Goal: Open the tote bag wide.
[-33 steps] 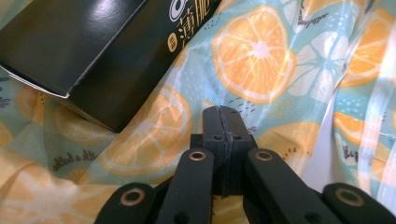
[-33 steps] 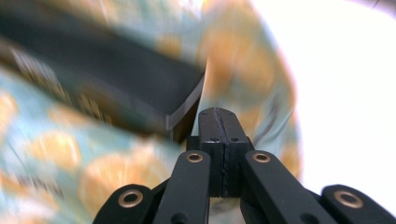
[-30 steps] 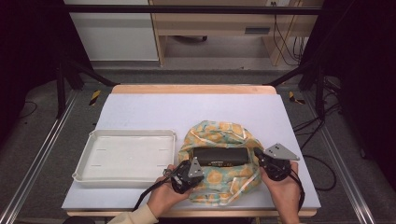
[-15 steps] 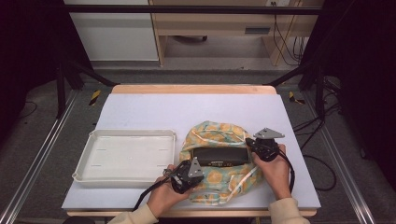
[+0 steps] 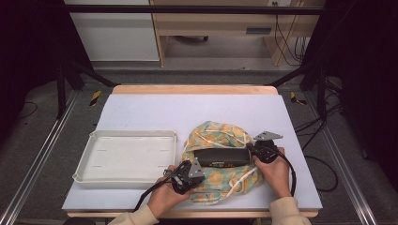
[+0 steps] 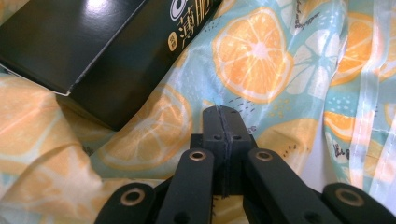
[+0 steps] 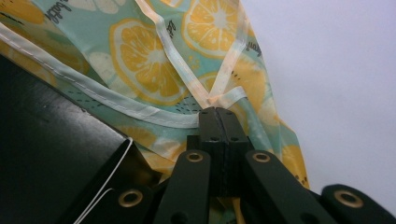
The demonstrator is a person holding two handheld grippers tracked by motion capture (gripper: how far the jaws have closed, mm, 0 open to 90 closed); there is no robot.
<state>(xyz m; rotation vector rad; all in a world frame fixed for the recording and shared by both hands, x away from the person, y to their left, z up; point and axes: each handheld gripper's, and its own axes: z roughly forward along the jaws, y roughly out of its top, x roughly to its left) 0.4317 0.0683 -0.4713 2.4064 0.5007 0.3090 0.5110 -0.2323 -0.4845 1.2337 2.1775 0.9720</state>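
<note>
A lemon-print cloth bag (image 5: 218, 133) lies on the table's near right, with a long black box (image 5: 221, 157) lying across it. My left gripper (image 5: 191, 177) is at the bag's near left edge; in the left gripper view it (image 6: 223, 111) is shut, pinching the printed fabric (image 6: 261, 51) just below the box's corner (image 6: 70, 56). My right gripper (image 5: 256, 151) is at the box's right end; in the right gripper view it (image 7: 219, 111) is shut where the bag's pale straps (image 7: 187, 74) meet its hem, beside the black box (image 7: 42, 154).
A shallow white tray (image 5: 126, 157) with nothing in it stands to the left of the bag. The pale blue table top (image 5: 187, 110) stretches beyond the bag to a wooden far edge. Cables trail from both grippers toward the near edge.
My right gripper has moved from the bag's near right side away from me to the box's right end. The left gripper has stayed at the near left edge.
</note>
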